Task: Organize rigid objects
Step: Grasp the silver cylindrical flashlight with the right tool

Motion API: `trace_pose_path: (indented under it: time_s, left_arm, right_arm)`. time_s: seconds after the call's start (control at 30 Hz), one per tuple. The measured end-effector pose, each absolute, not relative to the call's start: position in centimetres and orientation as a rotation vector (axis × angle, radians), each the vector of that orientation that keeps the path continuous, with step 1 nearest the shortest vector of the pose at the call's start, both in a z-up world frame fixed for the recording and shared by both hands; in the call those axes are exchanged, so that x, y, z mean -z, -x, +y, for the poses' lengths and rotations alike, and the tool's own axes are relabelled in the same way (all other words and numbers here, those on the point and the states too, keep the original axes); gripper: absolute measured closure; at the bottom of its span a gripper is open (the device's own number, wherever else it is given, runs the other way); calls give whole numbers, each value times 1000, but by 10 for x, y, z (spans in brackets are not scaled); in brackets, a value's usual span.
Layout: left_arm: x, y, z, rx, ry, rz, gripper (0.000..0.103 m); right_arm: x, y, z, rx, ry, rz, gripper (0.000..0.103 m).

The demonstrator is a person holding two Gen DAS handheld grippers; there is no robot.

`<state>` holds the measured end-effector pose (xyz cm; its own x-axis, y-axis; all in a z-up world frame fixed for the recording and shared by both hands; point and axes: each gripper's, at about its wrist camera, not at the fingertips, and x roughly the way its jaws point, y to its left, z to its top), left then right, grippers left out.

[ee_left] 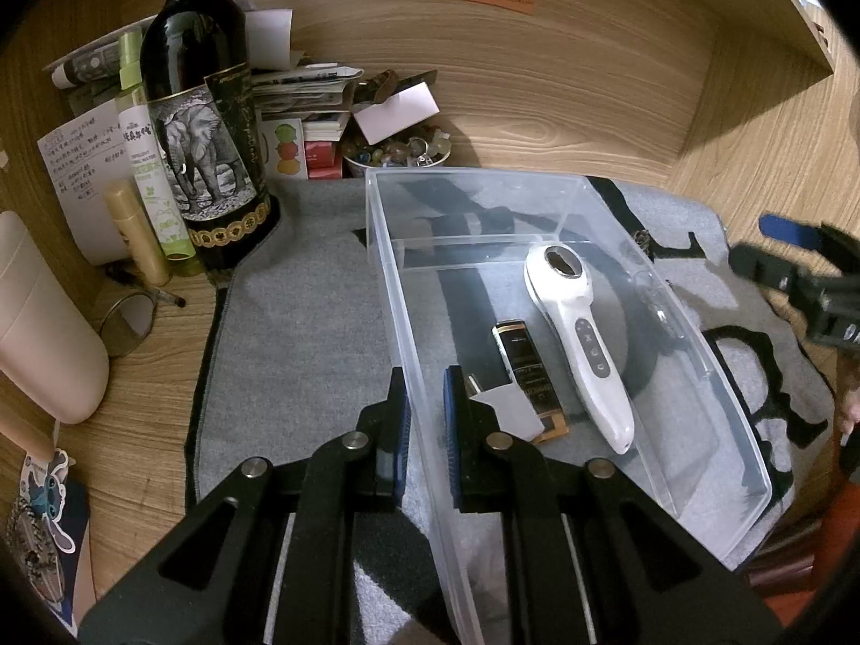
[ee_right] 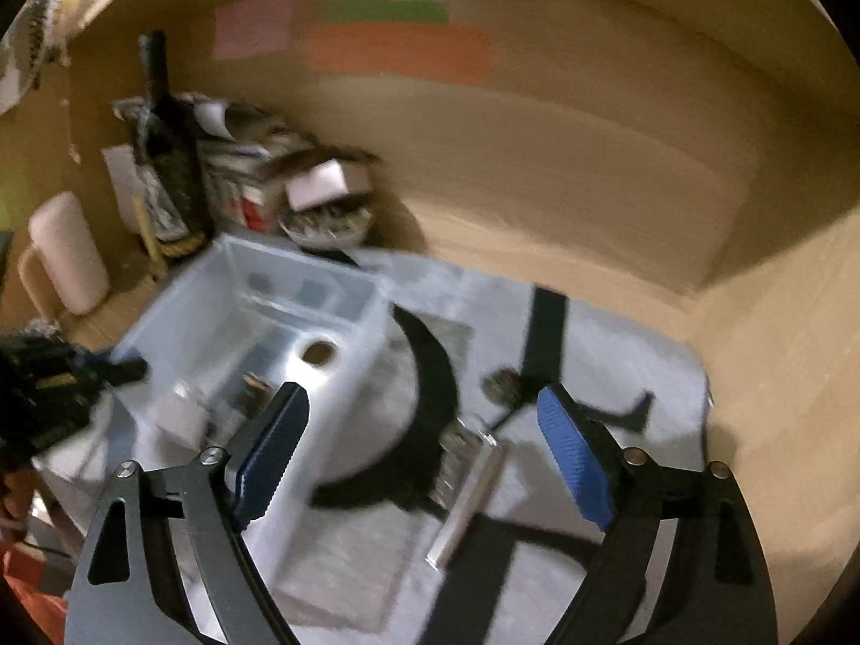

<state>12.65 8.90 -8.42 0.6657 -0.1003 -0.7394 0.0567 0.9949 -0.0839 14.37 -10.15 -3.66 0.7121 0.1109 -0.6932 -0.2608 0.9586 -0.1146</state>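
Observation:
A clear plastic bin (ee_left: pixel 715 376) stands on a grey mat (ee_left: pixel 301 322). In it lie a white handheld device (ee_left: pixel 578 333) and a black and gold box (ee_left: pixel 529 376). My left gripper (ee_left: pixel 427 392) is shut on the bin's left wall, one finger each side. My right gripper (ee_right: pixel 424 430) is open and empty above the mat, right of the bin (ee_right: pixel 177 333); it also shows at the right edge of the left wrist view (ee_left: pixel 795 269). A clear, silver-edged object (ee_right: pixel 467 489) lies on the mat between its fingers. The right wrist view is blurred.
A wine bottle (ee_left: pixel 201 107), a green spray bottle (ee_left: pixel 156 183), a tan tube (ee_left: pixel 137 231), papers and a bowl of beads (ee_left: pixel 398 153) crowd the back left corner. A pink cylinder (ee_left: pixel 43 322) lies at left. Wooden walls enclose the desk.

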Motion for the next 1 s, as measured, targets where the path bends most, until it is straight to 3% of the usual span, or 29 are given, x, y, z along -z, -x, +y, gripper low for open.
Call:
trace_pose_path:
  time_s: [0.27,0.33,0.4,0.57,0.7,0.93,1.0]
  left_arm:
    - [84,-126,89,88,55,838,93]
    - [84,-126,89,89,55,838,93]
    - [84,-126,89,88,54,839,93]
    - [84,-125,90,82,51,841,93]
    - [84,-126,90,79,49,842,93]
    - [84,-126,90,78,47,842,93]
    - [85,-126,90,77,47,842,93]
  right_arm:
    - [81,-146,-136,-110,201,849,20]
    - [93,-153,-145,-103,171,900,25]
    - [105,-159,-154,-117,128,961,39]
    - [118,-165,-161,-176,40,1022,47]
    - [124,-171,-156,-183,57,1049,70]
    - [123,-178,-153,-160,81,1050,81]
    - [121,-177,-152,-172,77,1043,89]
